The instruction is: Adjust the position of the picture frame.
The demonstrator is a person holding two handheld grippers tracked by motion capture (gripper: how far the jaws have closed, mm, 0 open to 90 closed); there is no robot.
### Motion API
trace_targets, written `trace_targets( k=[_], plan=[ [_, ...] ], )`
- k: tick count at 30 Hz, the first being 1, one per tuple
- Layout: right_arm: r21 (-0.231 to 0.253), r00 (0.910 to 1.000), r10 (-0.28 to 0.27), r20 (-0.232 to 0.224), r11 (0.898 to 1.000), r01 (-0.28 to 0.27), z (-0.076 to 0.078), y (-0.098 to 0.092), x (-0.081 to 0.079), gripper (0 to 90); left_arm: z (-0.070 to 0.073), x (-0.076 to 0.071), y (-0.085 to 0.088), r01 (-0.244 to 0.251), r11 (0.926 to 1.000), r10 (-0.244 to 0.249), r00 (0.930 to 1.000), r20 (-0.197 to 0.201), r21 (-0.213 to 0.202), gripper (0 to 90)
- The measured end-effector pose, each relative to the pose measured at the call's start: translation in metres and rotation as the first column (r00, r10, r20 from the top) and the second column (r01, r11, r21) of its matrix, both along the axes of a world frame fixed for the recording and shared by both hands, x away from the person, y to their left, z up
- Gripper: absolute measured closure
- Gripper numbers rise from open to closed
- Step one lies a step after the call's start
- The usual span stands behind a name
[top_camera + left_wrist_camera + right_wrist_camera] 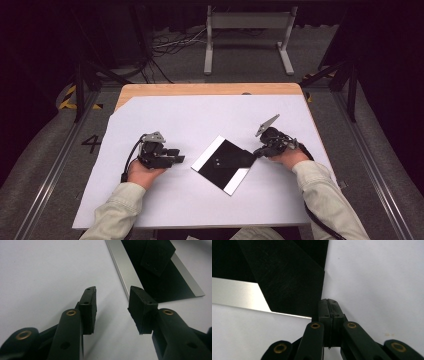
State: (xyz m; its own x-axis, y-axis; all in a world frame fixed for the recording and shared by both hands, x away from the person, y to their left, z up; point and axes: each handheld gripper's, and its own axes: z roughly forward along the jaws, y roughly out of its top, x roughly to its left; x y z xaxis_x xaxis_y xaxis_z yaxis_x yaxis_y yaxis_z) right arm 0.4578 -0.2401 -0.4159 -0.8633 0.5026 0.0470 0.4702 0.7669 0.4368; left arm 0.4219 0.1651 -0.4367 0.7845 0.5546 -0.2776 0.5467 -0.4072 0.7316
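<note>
A black square sheet with silvery strips along two opposite edges lies slantwise in the middle of the white table cover. My right gripper is at its right corner. In the right gripper view its jaws are shut, with a lifted black flap of the sheet running up from them over the silvery strip. My left gripper rests just left of the sheet. It stands open with bare cover between its pads, pointing at the near silvery edge. The raised flap shows beyond.
The white cover spans most of the wooden table. Both forearms in pale sleeves come in from the bottom. Behind the table stand a metal frame and loose cables on the floor.
</note>
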Motion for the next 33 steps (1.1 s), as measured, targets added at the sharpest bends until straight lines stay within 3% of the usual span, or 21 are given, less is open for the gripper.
trace_targets(
  k=[9, 21, 27, 33],
  plan=[
    [-0.005, 0.9993, 0.037, -0.009, 0.999, -0.037, 0.0, 0.006, -0.013, 90.0, 0.0, 0.001, -0.001, 0.017, 0.9998, -0.018, 0.9998, 0.004, 0.009, 60.6],
    [-0.013, 0.996, 0.089, -0.01, 0.996, -0.089, 0.0, 0.013, -0.023, 90.0, 0.004, -0.002, -0.004, 0.044, 0.9982, -0.044, 0.999, 0.005, 0.04, 71.4],
    [0.011, 0.9973, 0.066, 0.032, 0.998, -0.067, 0.003, 0.008, -0.027, 90.0, 0.005, -0.003, -0.005, 0.064, 0.9961, -0.065, 0.9979, 0.006, 0.061, 79.3],
    [0.031, 0.998, 0.037, 0.052, 0.999, -0.038, 0.009, -0.001, -0.03, 90.0, 0.011, -0.005, -0.009, 0.129, 0.9881, -0.129, 0.9916, -0.001, 0.083, 89.7]
  ],
)
